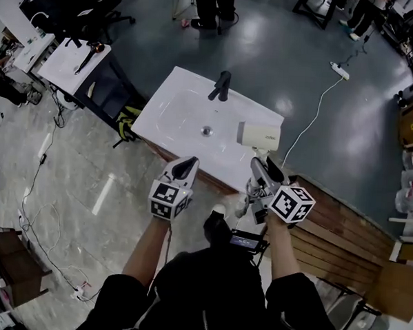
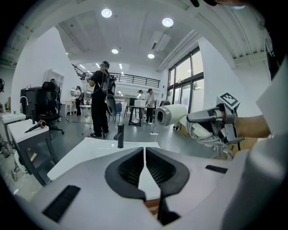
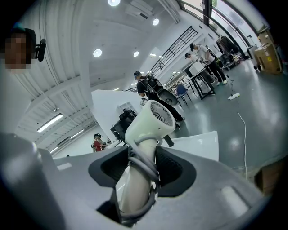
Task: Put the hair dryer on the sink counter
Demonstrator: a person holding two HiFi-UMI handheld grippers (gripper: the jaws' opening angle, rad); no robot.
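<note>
A cream hair dryer (image 1: 258, 134) hangs over the right end of the white sink counter (image 1: 170, 96), its barrel lying sideways. My right gripper (image 1: 265, 171) is shut on the hair dryer's handle (image 3: 137, 179), with the grey cord wound round it; the dryer's rear grille (image 3: 161, 115) points away. The hair dryer (image 2: 170, 114) also shows from the left gripper view, off to the right. My left gripper (image 1: 185, 168) is shut with nothing between its pads, hovering over the counter's near edge. A black tap (image 1: 221, 86) stands at the basin's far side.
A wooden cabinet side (image 1: 334, 226) lies right of the counter. A small white table (image 1: 73, 65) with a dark tool stands at the far left, beside a black chair. A white cable (image 1: 313, 115) and power strip run across the floor. People stand at the far end.
</note>
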